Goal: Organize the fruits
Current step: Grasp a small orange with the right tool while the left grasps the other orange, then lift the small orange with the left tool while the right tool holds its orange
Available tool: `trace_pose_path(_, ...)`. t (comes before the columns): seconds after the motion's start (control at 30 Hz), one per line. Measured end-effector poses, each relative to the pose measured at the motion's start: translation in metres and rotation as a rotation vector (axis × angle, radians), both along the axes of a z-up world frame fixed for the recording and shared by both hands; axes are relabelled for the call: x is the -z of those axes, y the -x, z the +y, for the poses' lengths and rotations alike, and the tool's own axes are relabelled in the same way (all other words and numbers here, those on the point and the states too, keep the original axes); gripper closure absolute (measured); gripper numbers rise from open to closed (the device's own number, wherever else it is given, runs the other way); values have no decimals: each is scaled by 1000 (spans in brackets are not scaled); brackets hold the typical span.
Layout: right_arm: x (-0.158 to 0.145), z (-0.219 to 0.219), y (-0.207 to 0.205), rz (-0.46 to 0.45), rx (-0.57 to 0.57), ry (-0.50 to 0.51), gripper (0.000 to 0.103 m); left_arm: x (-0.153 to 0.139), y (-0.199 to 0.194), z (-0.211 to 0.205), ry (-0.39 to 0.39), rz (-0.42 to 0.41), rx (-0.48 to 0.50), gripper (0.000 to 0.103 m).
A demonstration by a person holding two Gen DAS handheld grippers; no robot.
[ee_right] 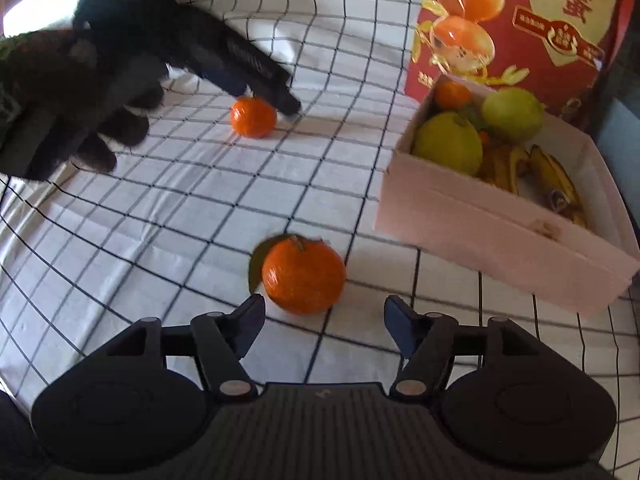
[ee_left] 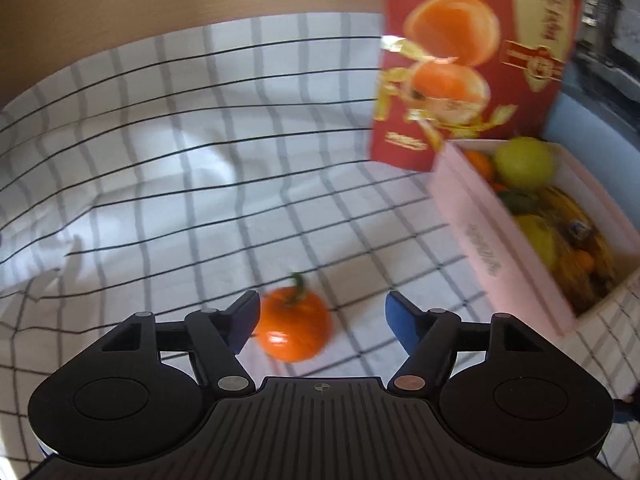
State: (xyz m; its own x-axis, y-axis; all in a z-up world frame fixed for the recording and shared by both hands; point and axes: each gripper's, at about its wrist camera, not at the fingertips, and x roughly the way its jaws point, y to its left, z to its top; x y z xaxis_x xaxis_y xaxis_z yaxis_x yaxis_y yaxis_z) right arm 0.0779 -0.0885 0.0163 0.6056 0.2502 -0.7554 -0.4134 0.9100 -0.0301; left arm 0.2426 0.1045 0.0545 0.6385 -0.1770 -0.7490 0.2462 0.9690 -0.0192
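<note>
In the left wrist view a tangerine (ee_left: 294,328) with a green stem lies on the checked cloth between the fingers of my open left gripper (ee_left: 323,312), close against the left finger. The right wrist view shows a second tangerine (ee_right: 304,276) with a leaf, just ahead of my open right gripper (ee_right: 325,308) and outside its fingers. Farther back in that view, the left gripper (ee_right: 262,96) stands over the first tangerine (ee_right: 253,117). A pink box (ee_right: 480,216) at the right holds green fruits, bananas and a tangerine.
A tall red package (ee_right: 520,20) printed with orange halves stands behind the pink box (ee_left: 480,216). A dark-gloved hand (ee_right: 80,120) holds the left gripper at the upper left. The white checked cloth (ee_right: 160,208) is wrinkled and covers the table.
</note>
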Motion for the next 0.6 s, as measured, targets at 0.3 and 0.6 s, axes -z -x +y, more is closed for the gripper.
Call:
trace_pose_path(0.3, 2, -3, 2, -11, 41, -13, 19, 18, -16, 11, 8, 85, -65, 33)
trace_pose_path(0.6, 5, -5, 2, -24, 65, -17, 10, 24, -19, 9, 23, 100, -78, 48)
